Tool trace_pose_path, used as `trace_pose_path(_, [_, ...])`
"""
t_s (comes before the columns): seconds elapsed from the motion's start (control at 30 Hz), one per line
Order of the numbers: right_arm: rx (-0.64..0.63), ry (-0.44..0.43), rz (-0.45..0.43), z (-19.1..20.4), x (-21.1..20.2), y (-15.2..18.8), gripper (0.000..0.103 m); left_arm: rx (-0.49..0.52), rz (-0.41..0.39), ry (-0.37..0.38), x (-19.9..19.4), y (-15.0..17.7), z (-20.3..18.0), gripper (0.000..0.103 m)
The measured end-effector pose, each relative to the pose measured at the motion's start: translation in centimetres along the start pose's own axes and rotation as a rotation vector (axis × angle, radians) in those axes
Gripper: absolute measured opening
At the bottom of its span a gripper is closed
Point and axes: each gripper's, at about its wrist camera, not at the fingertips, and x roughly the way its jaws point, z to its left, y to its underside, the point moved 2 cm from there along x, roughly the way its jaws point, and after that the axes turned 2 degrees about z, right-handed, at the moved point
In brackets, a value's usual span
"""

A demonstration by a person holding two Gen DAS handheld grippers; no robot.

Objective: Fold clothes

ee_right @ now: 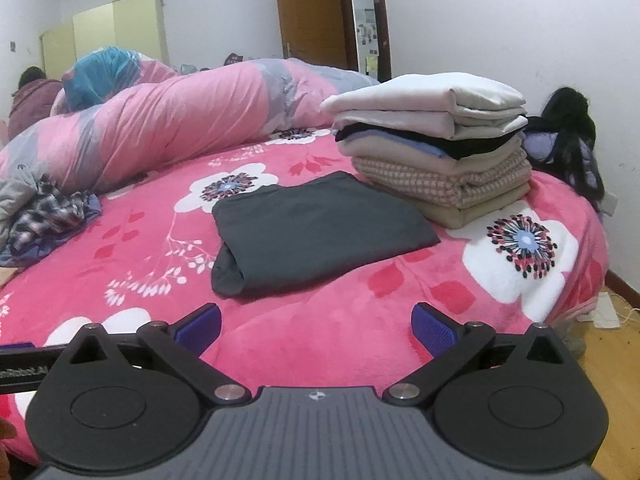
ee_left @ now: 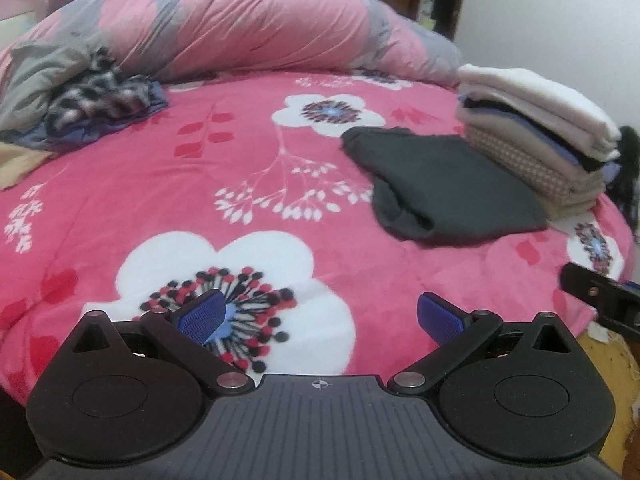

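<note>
- Both grippers — left gripper [ee_left: 320, 316] and right gripper [ee_right: 316, 326] — hover over the pink floral blanket [ee_right: 352, 332], jaws spread wide, gripping nothing.
- Folded dark grey garment [ee_right: 320, 228] lies flat just beside the stack of folded clothes [ee_right: 436, 144].
- Unfolded pile [ee_left: 96, 92] sits well apart.

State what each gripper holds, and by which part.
Nothing is held. The left gripper and right gripper are both open above the blanket; the dark folded garment lies untouched.

A home bedroom: a bed [ee_right: 360, 344] under a pink floral blanket, a rolled pink duvet [ee_right: 180, 120], a yellow wardrobe [ee_right: 120, 36] and a wooden door [ee_right: 312, 12].
</note>
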Motion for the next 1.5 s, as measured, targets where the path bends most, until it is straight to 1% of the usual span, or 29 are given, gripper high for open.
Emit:
trace_pose_path(0.03, [0.001,0.004,0.001,0.0,0.0,0.0,0.103,0.006,-0.021,0.016,-0.2,0.0,0.0,0.103])
trace_pose_path(0.07, [0.003,0.007,0.002,0.0,0.0,0.1,0.103,0.006,-0.040,0.014,-0.4,0.0,-0.1,0.103])
trace_pose_path(0.13, [0.003,0.012,0.000,0.0,-0.1,0.0,0.103,0.015,-0.083,-0.015,-0.7,0.0,-0.2,0.103])
trace_pose_path(0.23, [-0.003,0.025,-0.002,0.1,-0.1,0.1,0.103,0.074,-0.102,-0.027,-1.0,-0.4,-0.4,0.103])
trace_pose_path(0.3, [-0.006,0.032,0.003,0.2,0.1,0.1,0.103,0.062,-0.093,-0.007,-1.0,-0.7,-0.2,0.103])
trace_pose_path(0.37, [-0.007,0.041,0.005,0.4,0.2,0.1,0.103,0.006,-0.105,0.009,-1.1,-0.9,0.4,0.103])
trace_pose_path(0.53, [-0.018,0.055,-0.002,1.0,0.2,-0.3,0.103,-0.036,-0.090,-0.021,-0.8,-1.2,1.4,0.103])
trace_pose_path(0.67, [-0.034,0.064,-0.009,1.8,0.0,-0.4,0.103,-0.034,-0.054,-0.015,-0.6,-1.2,1.5,0.103])
trace_pose_path(0.77, [-0.055,0.080,-0.011,2.3,-0.1,-0.5,0.103,0.011,-0.045,-0.001,-0.6,-1.0,0.9,0.103])
trace_pose_path(0.87, [-0.078,0.100,-0.008,2.7,-0.3,-0.4,0.103,0.040,-0.045,-0.016,-0.5,-1.0,0.2,0.103])
trace_pose_path(1.0, [-0.085,0.119,0.004,2.7,-0.4,-0.2,0.103,0.007,-0.044,-0.002,-0.5,-0.9,0.0,0.103])
trace_pose_path(1.1, [-0.078,0.123,0.006,2.5,-0.5,-0.2,0.103,0.010,-0.041,-0.003,-0.5,-1.0,-0.2,0.103])
trace_pose_path(1.5, [-0.067,0.115,0.000,2.1,-0.5,-0.5,0.103,0.020,-0.048,-0.043,-0.4,-1.0,-0.5,0.103])
